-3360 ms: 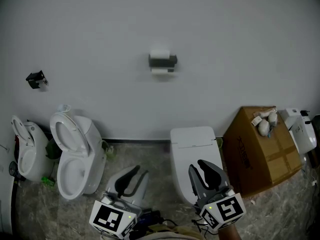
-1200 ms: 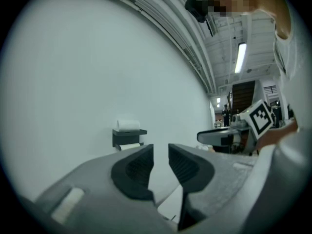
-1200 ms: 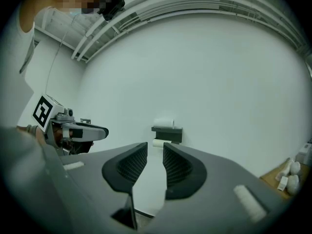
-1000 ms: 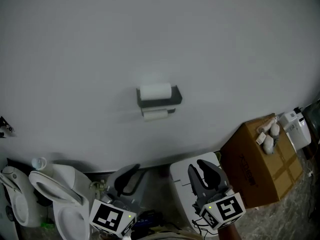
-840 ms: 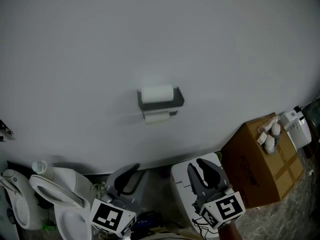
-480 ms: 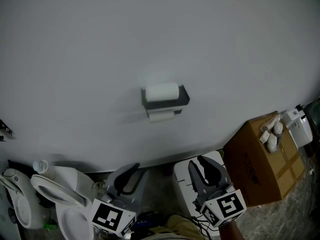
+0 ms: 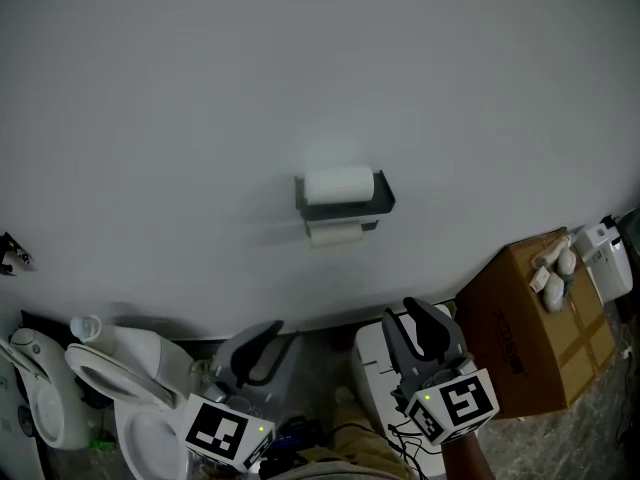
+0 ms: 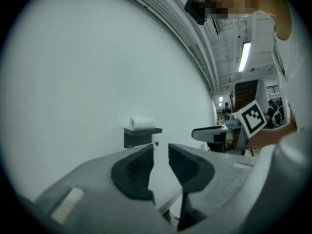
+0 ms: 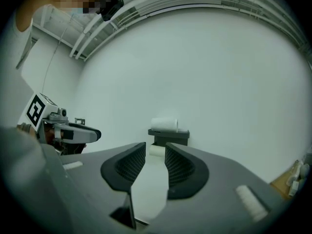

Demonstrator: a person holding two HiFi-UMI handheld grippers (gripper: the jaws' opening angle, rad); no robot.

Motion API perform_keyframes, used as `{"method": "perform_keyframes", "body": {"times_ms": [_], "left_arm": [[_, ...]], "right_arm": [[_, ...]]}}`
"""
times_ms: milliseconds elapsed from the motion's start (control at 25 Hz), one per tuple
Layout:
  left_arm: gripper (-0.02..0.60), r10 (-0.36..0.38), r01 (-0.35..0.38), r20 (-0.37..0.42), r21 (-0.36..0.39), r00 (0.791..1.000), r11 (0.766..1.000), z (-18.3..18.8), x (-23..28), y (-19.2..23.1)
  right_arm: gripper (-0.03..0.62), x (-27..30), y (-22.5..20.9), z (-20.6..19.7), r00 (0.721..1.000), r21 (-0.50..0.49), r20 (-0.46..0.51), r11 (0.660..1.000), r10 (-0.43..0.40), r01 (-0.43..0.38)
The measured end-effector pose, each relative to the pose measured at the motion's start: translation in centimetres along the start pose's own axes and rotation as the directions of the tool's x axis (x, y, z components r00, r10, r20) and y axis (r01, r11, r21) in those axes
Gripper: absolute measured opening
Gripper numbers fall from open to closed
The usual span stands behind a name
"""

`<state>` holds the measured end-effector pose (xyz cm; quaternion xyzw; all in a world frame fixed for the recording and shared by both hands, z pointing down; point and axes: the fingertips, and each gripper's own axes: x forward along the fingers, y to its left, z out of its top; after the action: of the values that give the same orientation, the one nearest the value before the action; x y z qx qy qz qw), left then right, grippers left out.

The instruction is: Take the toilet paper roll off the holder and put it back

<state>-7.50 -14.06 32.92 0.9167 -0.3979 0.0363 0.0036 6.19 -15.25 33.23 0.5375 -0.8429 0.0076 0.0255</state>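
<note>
Both hands have drawn nearer the wall (image 7: 200, 88). The right gripper (image 7: 425, 325) has just been opening its fingers, with nothing between them. The left gripper (image 7: 262, 342) has its fingers slightly apart, empty. The toilet paper roll (image 7: 339, 184) rests on top of its holder (image 7: 348, 208) mid-wall, not yet reached; a grab looks likely next.

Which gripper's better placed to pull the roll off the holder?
Right, probably. The right gripper, jaws empty and just opening wider, frames the holder and toilet paper roll; the left gripper points beside them.

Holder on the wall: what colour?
Dark grey holder, with a white roll on top. It shows best in the head view.
</note>
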Motion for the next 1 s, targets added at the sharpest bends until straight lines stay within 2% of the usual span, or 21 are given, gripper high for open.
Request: {"method": "perform_keyframes", "body": {"times_ms": [280, 400, 760, 1000], "left_arm": [[0.083, 0.041, -0.041, -0.011, -0.014, 0.999, 0.999, 0.1, 1.5, 1.3], [0.083, 0.06, -0.062, -0.028, -0.042, 0.998, 0.997, 0.1, 2.1, 1.7], [0.083, 0.125, -0.125, -0.002, -0.036, 0.992, 0.992, 0.8, 4.5, 3.4], [0.083, 0.152, -0.152, -0.012, -0.052, 0.988, 0.987, 0.8, 5.3, 3.7]], "right_arm": [[0.11, 2.9, -1.7, 1.4, 0.999, -0.04, 0.017, 0.998, 0.039, -0.039], [0.12, 4.3, -2.4, 2.1, 0.998, -0.057, 0.024, 0.997, 0.061, -0.06], [0.149, 8.9, -4.7, 3.7, 0.988, -0.102, 0.026, 0.983, 0.154, -0.151], [0.154, 11.3, -5.6, 4.5, 0.98, -0.126, 0.018, 0.973, 0.198, -0.194]]}}
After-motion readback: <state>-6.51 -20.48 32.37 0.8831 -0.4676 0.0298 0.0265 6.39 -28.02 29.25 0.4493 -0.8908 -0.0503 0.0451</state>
